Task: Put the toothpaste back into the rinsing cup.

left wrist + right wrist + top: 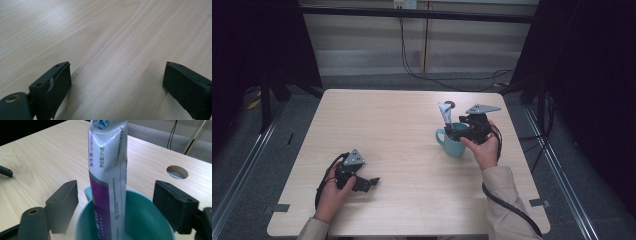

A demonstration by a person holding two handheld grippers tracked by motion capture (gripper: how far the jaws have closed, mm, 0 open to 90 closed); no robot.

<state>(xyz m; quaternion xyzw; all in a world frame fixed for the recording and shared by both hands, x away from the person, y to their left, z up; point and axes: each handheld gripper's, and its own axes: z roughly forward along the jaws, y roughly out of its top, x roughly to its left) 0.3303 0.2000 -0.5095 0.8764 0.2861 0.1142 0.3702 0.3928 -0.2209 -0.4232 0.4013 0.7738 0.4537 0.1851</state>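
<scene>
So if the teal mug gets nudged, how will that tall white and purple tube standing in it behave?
The white and purple tube would likely tip or slide around: it leans on the rim of the teal mug, with most of its length above. Its creased, glossy skin suggests it's soft and a bit slippery. The right gripper stands open around it, so nothing steadies it.

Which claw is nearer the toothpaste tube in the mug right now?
Right. The right claw stands open around the toothpaste tube over the teal mug; the left claw rests far off across the table.

Beige sleeves (504, 192), black hand-held grippers (457, 129)
</scene>
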